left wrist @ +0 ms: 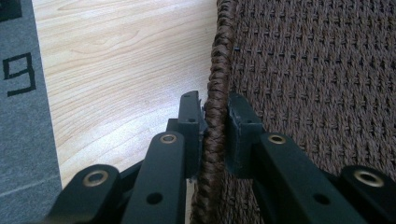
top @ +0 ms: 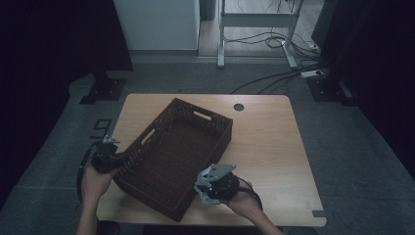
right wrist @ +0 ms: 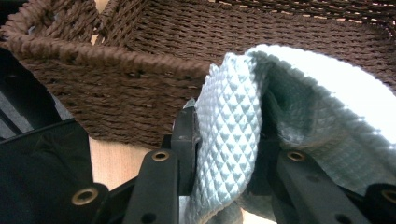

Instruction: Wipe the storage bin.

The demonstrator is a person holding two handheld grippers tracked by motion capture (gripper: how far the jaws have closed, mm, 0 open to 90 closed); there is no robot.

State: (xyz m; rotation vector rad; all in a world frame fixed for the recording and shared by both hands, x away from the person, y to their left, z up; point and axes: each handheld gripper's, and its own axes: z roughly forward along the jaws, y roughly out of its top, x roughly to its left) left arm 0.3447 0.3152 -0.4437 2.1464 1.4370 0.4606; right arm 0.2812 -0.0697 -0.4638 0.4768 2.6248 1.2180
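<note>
A dark brown woven basket lies at an angle on the wooden table. At its left long side my left gripper is shut on the braided rim, one jaw outside the wall and one inside. My right gripper hovers by the basket's near right side and is shut on a pale blue-grey waffle-textured cloth. The cloth bulges out of the jaws and hangs just short of the basket wall. The basket's inside looks bare.
A round cable hole sits near the table's far edge. Grey carpet with a printed number lies left of the table. A white desk frame and cables stand on the floor behind.
</note>
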